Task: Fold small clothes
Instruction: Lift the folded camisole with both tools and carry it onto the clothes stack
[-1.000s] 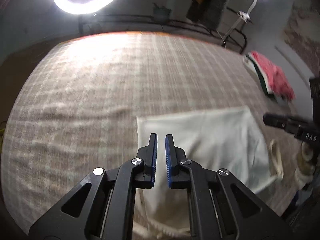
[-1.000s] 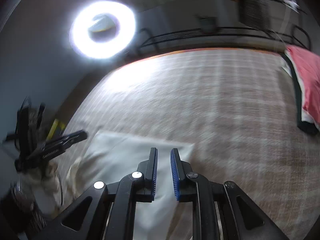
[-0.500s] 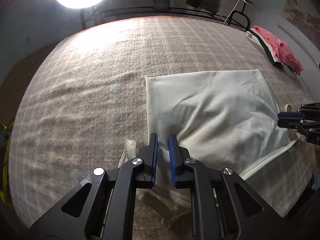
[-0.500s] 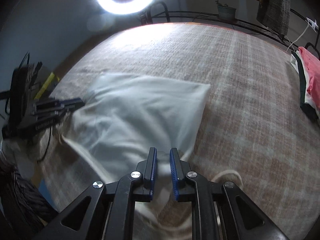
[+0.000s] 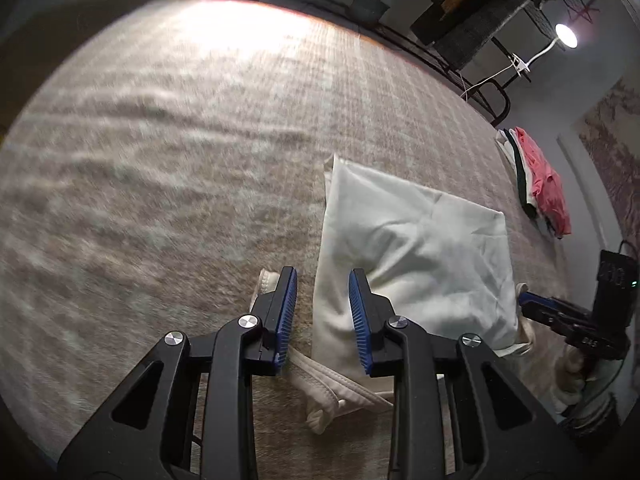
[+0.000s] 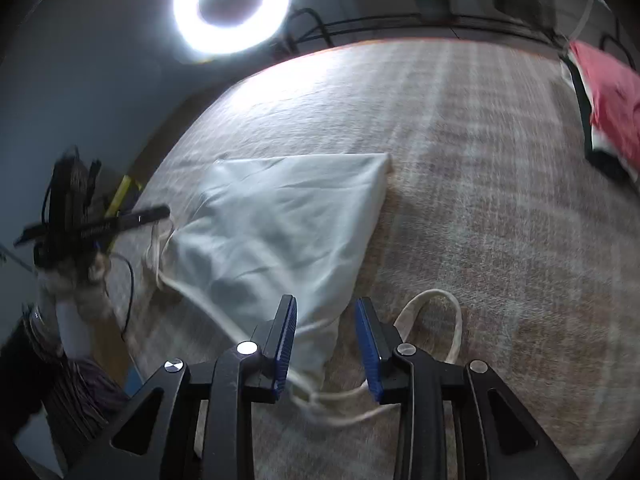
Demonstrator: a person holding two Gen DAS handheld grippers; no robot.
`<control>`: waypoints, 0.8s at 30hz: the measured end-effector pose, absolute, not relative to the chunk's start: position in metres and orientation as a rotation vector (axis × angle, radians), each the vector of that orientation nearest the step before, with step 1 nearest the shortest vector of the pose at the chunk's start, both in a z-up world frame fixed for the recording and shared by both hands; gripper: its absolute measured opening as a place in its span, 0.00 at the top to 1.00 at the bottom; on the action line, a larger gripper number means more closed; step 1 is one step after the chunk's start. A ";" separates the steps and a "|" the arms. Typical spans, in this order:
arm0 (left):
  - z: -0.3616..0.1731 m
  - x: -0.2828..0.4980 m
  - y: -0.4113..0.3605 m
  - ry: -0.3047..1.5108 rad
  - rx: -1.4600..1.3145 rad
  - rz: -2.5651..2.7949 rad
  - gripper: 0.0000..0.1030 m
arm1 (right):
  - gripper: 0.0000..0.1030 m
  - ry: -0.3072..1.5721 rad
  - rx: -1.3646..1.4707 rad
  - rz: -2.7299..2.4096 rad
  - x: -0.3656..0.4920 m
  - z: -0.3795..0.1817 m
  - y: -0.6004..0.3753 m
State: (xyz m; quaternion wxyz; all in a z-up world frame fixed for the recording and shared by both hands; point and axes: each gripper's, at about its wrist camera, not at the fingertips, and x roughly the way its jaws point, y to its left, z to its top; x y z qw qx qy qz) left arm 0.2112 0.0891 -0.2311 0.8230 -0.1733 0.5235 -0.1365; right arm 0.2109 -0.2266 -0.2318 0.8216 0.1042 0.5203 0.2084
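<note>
A cream cloth garment with straps lies flat on the checked brown cover, folded into a rough rectangle. My left gripper is open and empty over its near left edge, with a strap lying under the fingers. In the right wrist view the same cloth lies ahead and left. My right gripper is open and empty over its near corner, with a looped strap beside it. Each gripper shows at the other view's edge: right, left.
A stack of folded clothes, pink on top, lies at the far right edge of the cover and also shows in the right wrist view. A ring light and a dark metal rack stand beyond the far edge.
Both grippers were shut on the cloth's near edge and have opened, letting it go. The cloth now lies settled on the cover.
</note>
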 end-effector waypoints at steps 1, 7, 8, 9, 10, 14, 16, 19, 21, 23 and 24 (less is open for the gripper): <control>-0.236 0.213 0.091 1.134 -0.400 -0.292 0.73 | 0.64 1.113 0.245 0.442 0.214 -0.235 -0.231; -0.245 0.221 0.098 1.166 -0.506 -0.340 0.72 | 0.63 1.139 0.460 0.472 0.236 -0.256 -0.247; -0.246 0.223 0.098 1.167 -0.521 -0.350 0.72 | 0.63 1.136 0.489 0.479 0.238 -0.258 -0.251; -0.246 0.224 0.097 1.167 -0.530 -0.362 0.72 | 0.64 1.129 0.522 0.488 0.240 -0.261 -0.254; -0.246 0.225 0.095 1.165 -0.528 -0.369 0.72 | 0.66 1.127 0.540 0.492 0.241 -0.262 -0.256; -0.244 0.230 0.081 1.160 -0.479 -0.394 0.72 | 0.71 1.116 0.602 0.523 0.248 -0.268 -0.258; -0.243 0.232 0.072 1.157 -0.455 -0.391 0.73 | 0.73 1.109 0.633 0.538 0.253 -0.271 -0.255; -0.242 0.234 0.064 1.153 -0.435 -0.375 0.81 | 0.78 1.112 0.644 0.542 0.256 -0.270 -0.245; -0.242 0.235 0.060 1.149 -0.424 -0.361 0.89 | 0.84 1.122 0.619 0.531 0.258 -0.270 -0.236; -0.240 0.235 0.057 1.138 -0.405 -0.353 0.92 | 0.91 1.125 0.588 0.514 0.259 -0.266 -0.230; -0.237 0.235 0.055 1.128 -0.390 -0.348 0.93 | 0.93 1.126 0.563 0.500 0.259 -0.264 -0.227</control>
